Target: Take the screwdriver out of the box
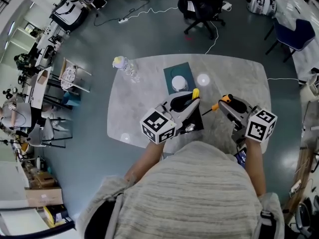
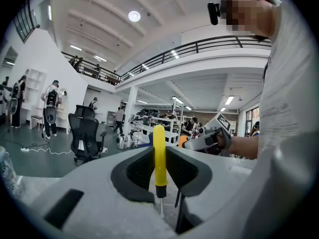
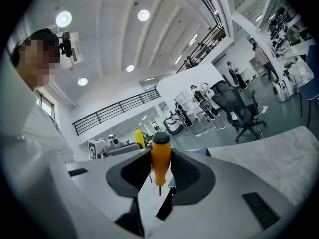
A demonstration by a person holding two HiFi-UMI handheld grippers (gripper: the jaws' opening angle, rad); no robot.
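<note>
- Jaws of the left gripper (image 2: pixel 159 169) are clamping a slim yellow-handled screwdriver (image 2: pixel 159 148), holding it upright above the pale grey stone-patterned table (image 1: pixel 234 78).
- Jaws of the right gripper (image 3: pixel 160 169) are clenching a stubby orange-handled screwdriver (image 3: pixel 160 156) above that table's near edge.

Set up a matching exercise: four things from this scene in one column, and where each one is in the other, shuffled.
1. yellow-handled screwdriver
2. orange-handled screwdriver with black cap
3. clear plastic bottle with yellow cap
4. white round container

A. on the dark green mat
B. gripped in the right claw
C. on the grey table, left of the mat
D. gripped in the left claw

Pairs: 1-D, 2-B, 3-C, 4-A
</note>
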